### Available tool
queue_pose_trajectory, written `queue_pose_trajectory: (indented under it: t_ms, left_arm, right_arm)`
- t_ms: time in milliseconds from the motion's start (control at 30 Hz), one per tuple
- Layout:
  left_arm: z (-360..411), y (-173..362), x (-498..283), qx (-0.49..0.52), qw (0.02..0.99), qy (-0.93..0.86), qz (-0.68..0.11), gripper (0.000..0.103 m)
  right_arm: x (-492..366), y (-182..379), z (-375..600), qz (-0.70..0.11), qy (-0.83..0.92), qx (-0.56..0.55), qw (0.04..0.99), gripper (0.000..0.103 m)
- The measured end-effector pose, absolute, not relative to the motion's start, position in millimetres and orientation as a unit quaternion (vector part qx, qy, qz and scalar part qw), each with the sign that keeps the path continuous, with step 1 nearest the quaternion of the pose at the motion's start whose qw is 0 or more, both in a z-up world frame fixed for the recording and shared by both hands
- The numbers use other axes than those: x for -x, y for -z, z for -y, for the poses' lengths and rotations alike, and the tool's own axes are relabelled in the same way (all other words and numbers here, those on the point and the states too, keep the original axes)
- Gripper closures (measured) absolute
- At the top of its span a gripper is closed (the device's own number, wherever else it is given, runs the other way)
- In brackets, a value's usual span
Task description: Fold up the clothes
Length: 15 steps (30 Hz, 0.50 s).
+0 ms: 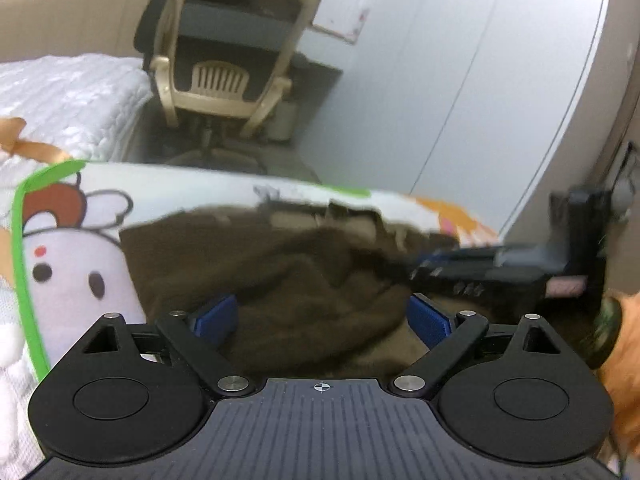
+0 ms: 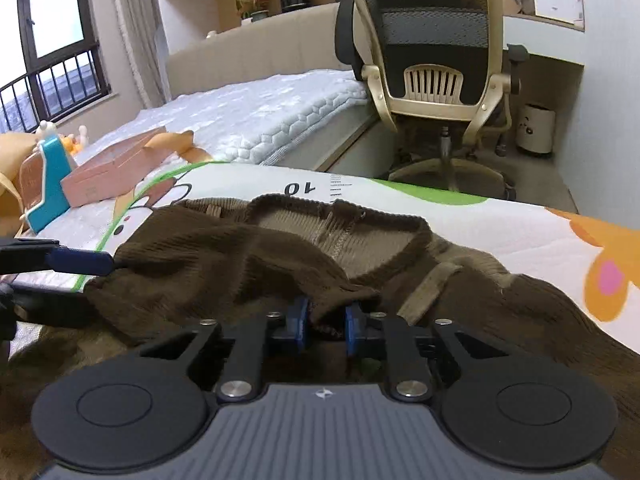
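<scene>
We are pinching a fold of the brown sweater [image 2: 280,256] in our right gripper [image 2: 325,326], while our left gripper [image 1: 320,316] is hanging spread and empty over the sweater, which is lying on the cartoon mat [image 2: 500,224]; that thin pinch risks slipping when lifted

Soft daylight, blurred left view (fisheye-bent edges)

Brown knit sweater [image 2: 248,256], rumpled, neckline showing, lying on cartoon-print mat [image 2: 500,220]
</scene>
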<state>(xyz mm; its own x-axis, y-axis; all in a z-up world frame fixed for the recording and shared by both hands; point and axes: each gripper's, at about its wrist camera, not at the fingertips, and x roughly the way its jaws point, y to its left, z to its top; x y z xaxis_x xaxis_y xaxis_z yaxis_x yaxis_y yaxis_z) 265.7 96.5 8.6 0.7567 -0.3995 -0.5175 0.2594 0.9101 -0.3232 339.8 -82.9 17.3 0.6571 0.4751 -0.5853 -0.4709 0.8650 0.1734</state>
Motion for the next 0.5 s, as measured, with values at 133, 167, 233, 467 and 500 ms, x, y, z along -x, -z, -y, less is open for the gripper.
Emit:
queue_pose_trajectory:
  t_ms: [133, 167, 233, 467, 500]
  left_arm:
    - [-95, -20, -277, 0.123, 0.934, 0.199, -0.270, 0.004]
    - [-92, -15, -287, 0.125, 0.929, 0.204, -0.281, 0.004]
    - [-87, -4, -308, 0.128, 0.919, 0.209, -0.309, 0.003]
    - [-86, 23, -338, 0.143, 0.905, 0.174, -0.362, 0.003]
    - [-87, 20, -334, 0.138, 0.907, 0.174, -0.357, 0.003]
  right_arm:
    - [-320, -52, 105, -0.252, -0.252, -0.020, 0.934, 0.090]
    - [-317, -57, 109, -0.247, -0.243, -0.014, 0.938, 0.090]
    - [-322, -52, 109, -0.270, -0.223, 0.014, 0.937, 0.087]
    - [-334, -18, 117, -0.335, -0.176, 0.045, 0.925, 0.054]
    - [-330, -22, 123, -0.328, -0.171, 0.042, 0.928, 0.054]
